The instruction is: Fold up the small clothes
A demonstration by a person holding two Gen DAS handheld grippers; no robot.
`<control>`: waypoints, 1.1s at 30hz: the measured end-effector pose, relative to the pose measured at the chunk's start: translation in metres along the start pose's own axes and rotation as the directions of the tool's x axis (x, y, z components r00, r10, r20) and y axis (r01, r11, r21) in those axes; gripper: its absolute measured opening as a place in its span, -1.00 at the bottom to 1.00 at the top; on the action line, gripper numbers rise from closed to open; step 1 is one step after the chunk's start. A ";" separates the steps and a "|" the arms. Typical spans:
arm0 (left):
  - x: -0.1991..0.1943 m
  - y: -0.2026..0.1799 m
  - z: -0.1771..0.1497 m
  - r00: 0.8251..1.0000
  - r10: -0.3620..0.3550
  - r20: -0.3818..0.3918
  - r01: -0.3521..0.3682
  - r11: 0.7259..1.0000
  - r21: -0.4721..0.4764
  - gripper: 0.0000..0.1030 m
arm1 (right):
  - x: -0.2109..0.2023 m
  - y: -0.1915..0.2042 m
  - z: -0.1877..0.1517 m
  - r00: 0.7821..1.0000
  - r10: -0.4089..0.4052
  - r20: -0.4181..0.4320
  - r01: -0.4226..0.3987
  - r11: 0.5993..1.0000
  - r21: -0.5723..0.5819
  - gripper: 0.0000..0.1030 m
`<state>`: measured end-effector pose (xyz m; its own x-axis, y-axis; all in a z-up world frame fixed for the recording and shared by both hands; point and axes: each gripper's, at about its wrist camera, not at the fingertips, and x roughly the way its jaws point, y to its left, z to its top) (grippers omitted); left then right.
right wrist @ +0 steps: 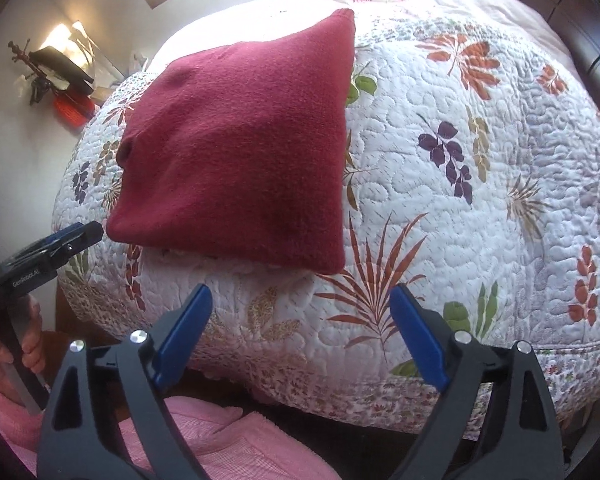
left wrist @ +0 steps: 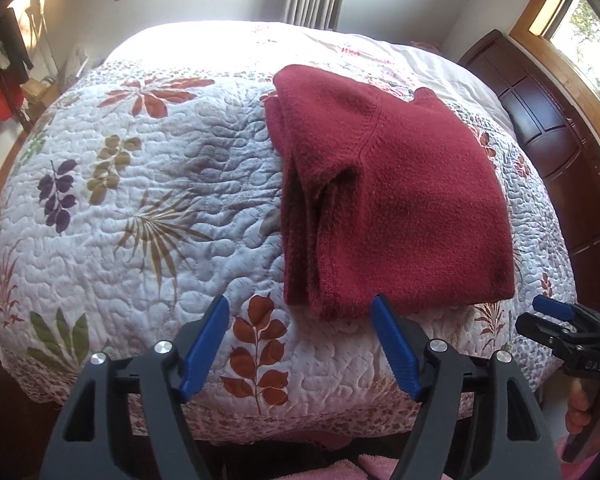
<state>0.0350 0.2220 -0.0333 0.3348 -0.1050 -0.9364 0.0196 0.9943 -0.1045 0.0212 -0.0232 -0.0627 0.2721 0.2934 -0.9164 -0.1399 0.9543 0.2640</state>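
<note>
Red garment (left wrist: pixel 388 200) seen folded on quilted bed (left wrist: pixel 140 184), near front edge. Left gripper (left wrist: pixel 300 344) and right gripper (right wrist: pixel 300 336) held just short, jaws wide, nothing gripped. Fold judged nearly complete; loose left layers best squared gently.

A dark red garment (left wrist: pixel 396 200) of fuzzy, matt fleece-like knit lies folded on a white quilt (left wrist: pixel 148 200), soft cotton-looking cloth with puffy stitched ridges and printed leaves. The left gripper (left wrist: pixel 300 344) has matt black plastic arms, 2 ribbed blue plastic fingers (left wrist: pixel 204 348) and shiny round metal pins. The right gripper (right wrist: pixel 300 332) is built of the same matt black plastic, blue pads and bright metal pins. A dark headboard (left wrist: pixel 552 128) is glossy polished wood. The window frame (left wrist: pixel 556 36) is lighter varnished wood. A pink sleeve (right wrist: pixel 220 440) looks like soft waffle-textured cloth.
</note>
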 end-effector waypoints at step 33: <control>-0.053 -0.016 -0.004 0.994 0.064 0.089 -0.069 0.996 0.056 0.60 | -0.036 0.027 0.002 0.997 -0.039 0.065 0.041 0.999 -0.032 0.78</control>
<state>0.0130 0.2120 0.0169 0.4177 -0.0394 -0.9077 0.0489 0.9986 -0.0208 0.0099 -0.0078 -0.0217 0.3390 0.2592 -0.9044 -0.1588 0.9633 0.2166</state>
